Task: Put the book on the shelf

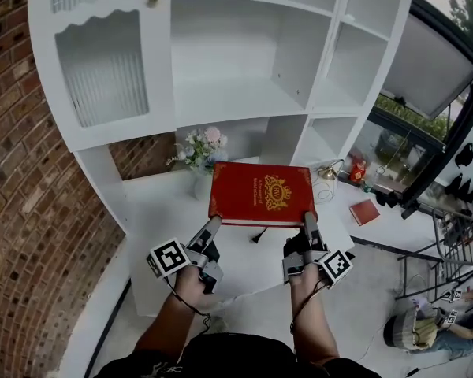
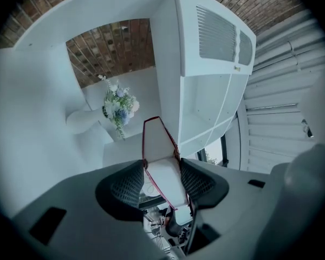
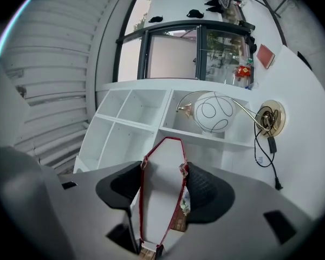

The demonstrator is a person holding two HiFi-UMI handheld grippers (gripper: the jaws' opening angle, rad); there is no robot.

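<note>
A big red book with a gold crest on its cover is held flat above the white desk, in front of the white shelf unit. My left gripper is shut on the book's near left corner, my right gripper on its near right corner. In the left gripper view the book's white page edge runs between the jaws. The right gripper view shows the same book clamped between the black pads.
A vase of flowers stands at the back of the desk, just beyond the book. A gold lamp with a round glass shade and its black cord lie to the right. A small red book rests at the desk's right end. Brick wall on the left.
</note>
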